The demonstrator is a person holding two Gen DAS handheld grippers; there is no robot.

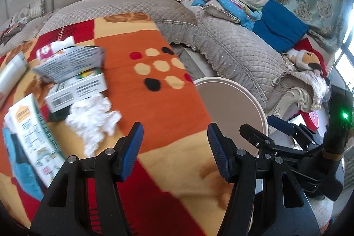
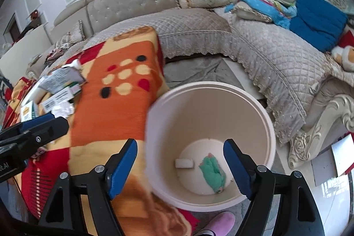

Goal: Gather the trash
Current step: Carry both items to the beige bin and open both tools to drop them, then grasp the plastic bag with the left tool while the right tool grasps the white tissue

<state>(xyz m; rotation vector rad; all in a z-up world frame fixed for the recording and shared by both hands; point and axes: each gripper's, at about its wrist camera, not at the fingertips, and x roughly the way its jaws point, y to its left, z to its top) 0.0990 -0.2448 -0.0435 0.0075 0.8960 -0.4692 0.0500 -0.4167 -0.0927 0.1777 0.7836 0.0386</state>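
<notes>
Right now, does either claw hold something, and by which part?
Nothing is held: the left claw and the right claw are both open and empty.

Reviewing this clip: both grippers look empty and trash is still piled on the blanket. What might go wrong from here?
1. The crumpled tissue lies against the white box and under other packaging; grabbing it with the left gripper may drag or topple the pile.
2. The bin stands tight against the blanket's edge, so an early release could land trash on the blanket.
3. The right gripper, open over the bin, is close beside the left; they might collide.
</notes>
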